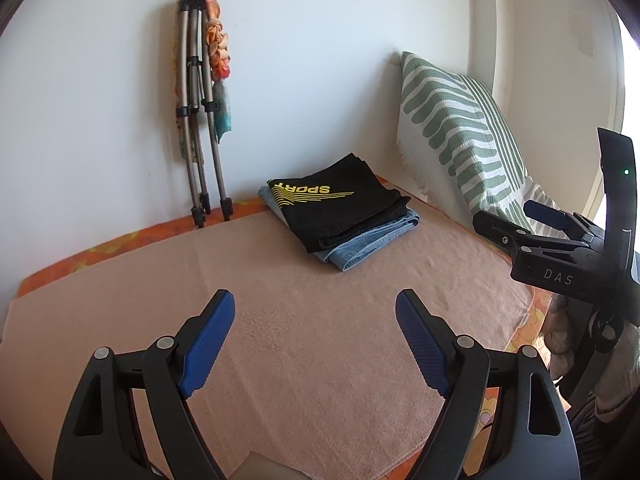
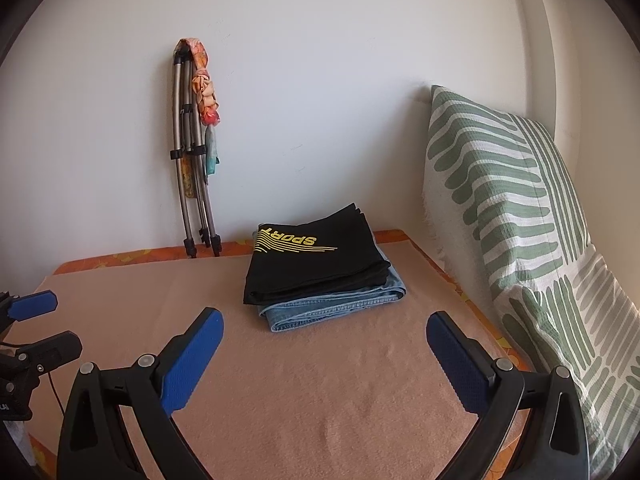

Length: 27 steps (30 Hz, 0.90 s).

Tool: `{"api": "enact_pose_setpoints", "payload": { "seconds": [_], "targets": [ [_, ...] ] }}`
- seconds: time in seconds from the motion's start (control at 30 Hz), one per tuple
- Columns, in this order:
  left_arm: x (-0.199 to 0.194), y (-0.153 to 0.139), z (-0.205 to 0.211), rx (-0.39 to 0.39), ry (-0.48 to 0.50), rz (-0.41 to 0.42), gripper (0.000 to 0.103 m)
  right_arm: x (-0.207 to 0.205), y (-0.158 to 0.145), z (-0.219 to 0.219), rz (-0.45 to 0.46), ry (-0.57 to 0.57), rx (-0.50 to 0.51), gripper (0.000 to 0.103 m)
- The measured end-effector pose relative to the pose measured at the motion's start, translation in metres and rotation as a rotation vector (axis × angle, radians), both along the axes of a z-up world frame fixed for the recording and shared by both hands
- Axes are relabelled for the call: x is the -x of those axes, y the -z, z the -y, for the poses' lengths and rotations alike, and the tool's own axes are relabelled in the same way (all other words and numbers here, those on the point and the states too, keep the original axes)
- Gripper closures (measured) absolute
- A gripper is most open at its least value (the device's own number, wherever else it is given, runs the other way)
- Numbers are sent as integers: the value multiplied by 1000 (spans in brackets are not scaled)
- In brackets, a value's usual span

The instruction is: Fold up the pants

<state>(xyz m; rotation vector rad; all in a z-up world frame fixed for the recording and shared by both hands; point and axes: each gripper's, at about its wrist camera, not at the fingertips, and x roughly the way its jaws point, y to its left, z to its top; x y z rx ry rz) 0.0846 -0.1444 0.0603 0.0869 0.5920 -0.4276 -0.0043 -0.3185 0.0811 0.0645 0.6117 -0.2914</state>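
2 folded pairs of pants stacked at the far end, both of your grippers empty.

The black pants with the yellow SPORT print lie folded on top of the folded blue jeans, toward the far end of the peach towel — near the wall, well apart from you. Your left gripper and right gripper both hang over the towel's near part with jaws spread wide, nothing between the blue pads. To the right a green-striped pillow leans at the wall; to the left a folded metal frame with a bright cloth tied on it stands against the wall.
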Motion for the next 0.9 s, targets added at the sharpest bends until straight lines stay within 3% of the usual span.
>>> {"api": "enact_pose_setpoints", "payload": {
  "seconds": [0.9],
  "targets": [
    [4, -2, 2, 5, 2, 13, 20, 1, 2, 0, -7, -5, -12, 0]
  ]
}}
